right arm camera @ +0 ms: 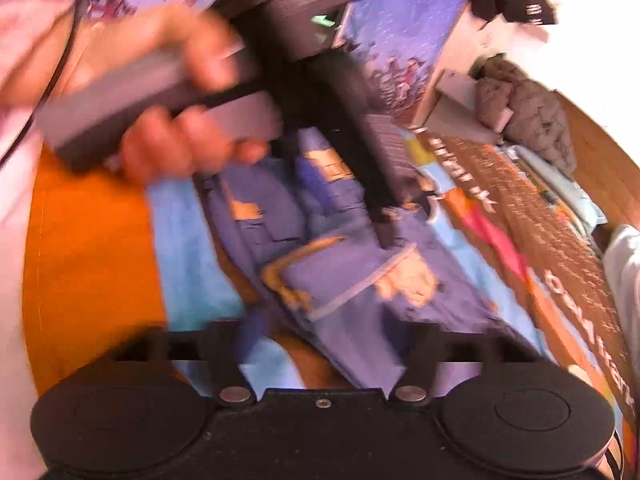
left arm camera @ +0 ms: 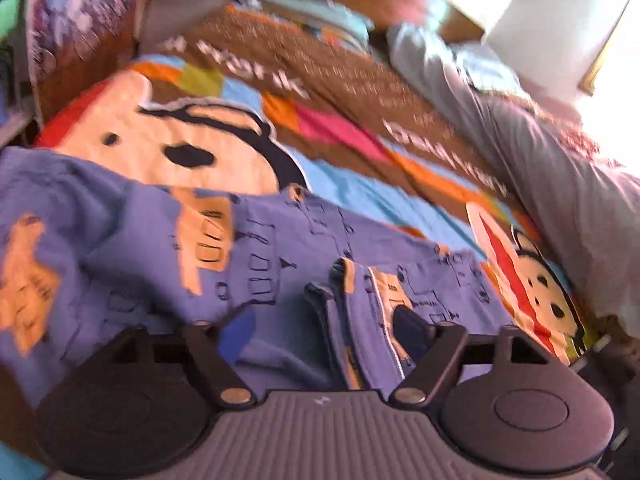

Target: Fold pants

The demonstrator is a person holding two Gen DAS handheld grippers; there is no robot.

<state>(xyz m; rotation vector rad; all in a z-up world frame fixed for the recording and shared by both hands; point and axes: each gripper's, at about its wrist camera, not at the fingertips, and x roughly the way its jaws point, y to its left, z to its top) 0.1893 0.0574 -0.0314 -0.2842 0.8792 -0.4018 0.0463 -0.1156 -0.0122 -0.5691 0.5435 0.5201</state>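
**Pants on bed, both grippers over fabric; frames blurred**

Pants [left arm camera: 256, 248]: blue-purple w/ orange and dark print, lay on bed over cartoon-print bedspread [left arm camera: 224, 148]. In left wrist view the fabric ran from 9 o'clock across to approx. 4 o'clock, bunched and creased at left. Folded hem edges stood stacked near centre-bottom, just ahead of left gripper [left arm camera: 320, 320].

Left gripper: fingers set wide apart. Right-hand fingertip [left arm camera: 412, 324] sat against the stacked hem edges; left-hand fingertip lay at edge of the bunched fabric. Whether cloth was actually pinched: cannot tell, blur too heavy.

Right wrist view: pants [right arm camera: 344, 264] lay diagonally, approx. 11 o'clock to 5 o'clock, on light-blue part of bedspread [right arm camera: 180, 240]. Right gripper [right arm camera: 324, 332] fingers also spread wide, fabric running between and beneath them. Contact not confirmed; no clear grasp seen.

Same view: person's left hand [right arm camera: 176, 92] at 10 o'clock held the other unit's grey handle; that unit's dark fingers reached down onto pants near frame centre.

Surroundings: grey bedding [left arm camera: 552, 168] heaped along bed edge at 2–3 o'clock in left wrist view. Grey knitted item [right arm camera: 532, 116] at 2 o'clock in right wrist view, beside a pale box. Purple patterned cloth [right arm camera: 400, 12] at 12 o'clock. Orange fabric [right arm camera: 88, 264] at 8 o'clock, close to camera.
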